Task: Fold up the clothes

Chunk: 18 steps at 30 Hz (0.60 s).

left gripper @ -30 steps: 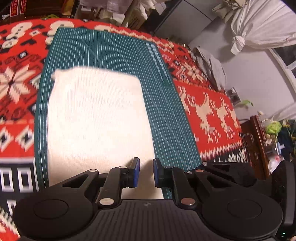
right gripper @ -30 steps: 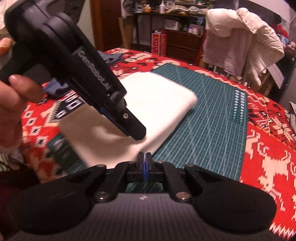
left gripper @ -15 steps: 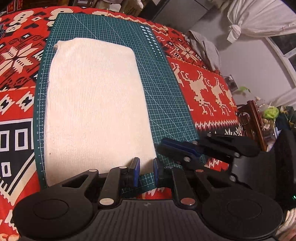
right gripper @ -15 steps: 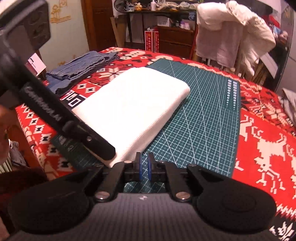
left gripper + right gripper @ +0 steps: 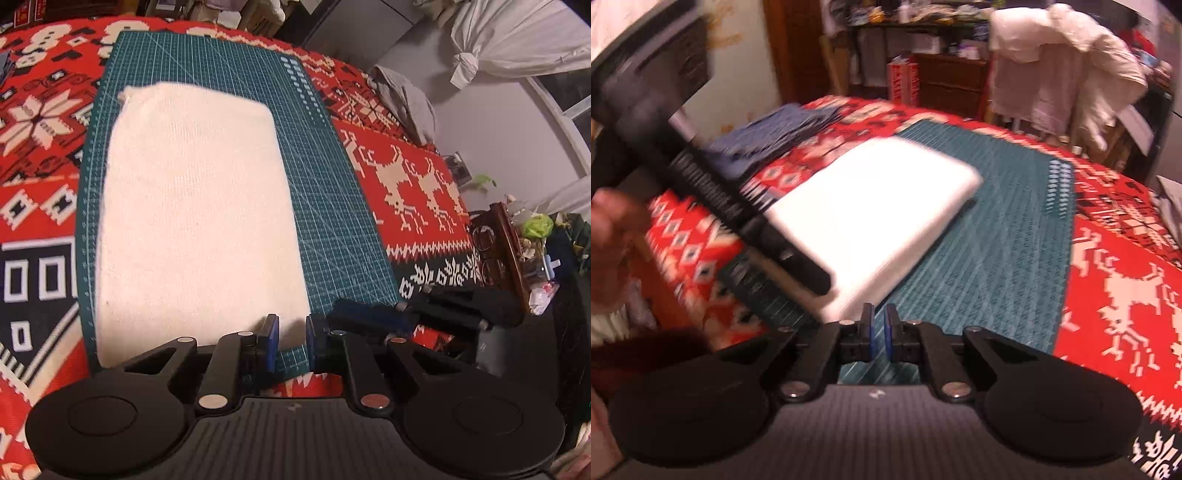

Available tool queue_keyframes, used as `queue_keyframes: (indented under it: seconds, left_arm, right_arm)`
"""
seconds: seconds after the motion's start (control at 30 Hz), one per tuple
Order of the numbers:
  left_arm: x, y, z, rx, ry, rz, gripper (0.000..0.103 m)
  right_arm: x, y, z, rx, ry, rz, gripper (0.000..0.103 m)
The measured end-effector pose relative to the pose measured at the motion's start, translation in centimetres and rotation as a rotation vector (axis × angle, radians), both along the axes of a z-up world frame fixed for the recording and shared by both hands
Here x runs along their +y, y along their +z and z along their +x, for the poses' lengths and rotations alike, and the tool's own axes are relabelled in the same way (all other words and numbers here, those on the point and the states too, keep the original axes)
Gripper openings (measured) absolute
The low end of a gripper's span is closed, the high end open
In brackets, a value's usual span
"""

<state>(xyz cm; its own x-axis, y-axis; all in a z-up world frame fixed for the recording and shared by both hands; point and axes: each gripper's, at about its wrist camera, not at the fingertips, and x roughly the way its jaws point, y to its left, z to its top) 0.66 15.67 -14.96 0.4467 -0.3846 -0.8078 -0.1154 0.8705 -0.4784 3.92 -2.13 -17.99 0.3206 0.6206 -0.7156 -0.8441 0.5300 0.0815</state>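
White ribbed folded rectangle (image 5: 199, 221)

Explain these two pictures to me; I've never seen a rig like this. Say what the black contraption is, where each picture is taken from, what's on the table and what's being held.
There is no robot here: a person holds a two-finger gripper in each hand, each with a fisheye camera looking forward along its fingers. One picture comes from the left gripper, the other from the right gripper; the black shape along the bottom of each is that tool's own body. In the right view, the left gripper also shows as a dark bar at the left, with the person's hand holding it.

On the red patterned tablecloth lies a green cutting mat, and on it a folded white cloth. Folded blue jeans lie beyond it, off the mat.

Both grippers are slightly open and hold nothing.
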Motion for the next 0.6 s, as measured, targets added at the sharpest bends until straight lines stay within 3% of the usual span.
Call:
queue_keyframes:
  seconds: [0.27, 0.47, 0.6]
  left_arm:
    - [2.3, 1.4, 4.3, -0.058, 0.034, 0.052, 0.014]
    - [3.5, 1.2, 6.8, -0.067, 0.051, 0.051, 0.014]
    - [3.7, 0.6, 7.5, -0.055, 0.040, 0.046, 0.014]
  right_arm:
    - [2.9, 0.6, 7.8, -0.063, -0.157, -0.021, 0.007]
    - [6.2, -0.5, 13.0, -0.066, -0.124, -0.053, 0.007]
    - [7.7, -1.4, 14.1, -0.062, -0.076, -0.073, 0.007]
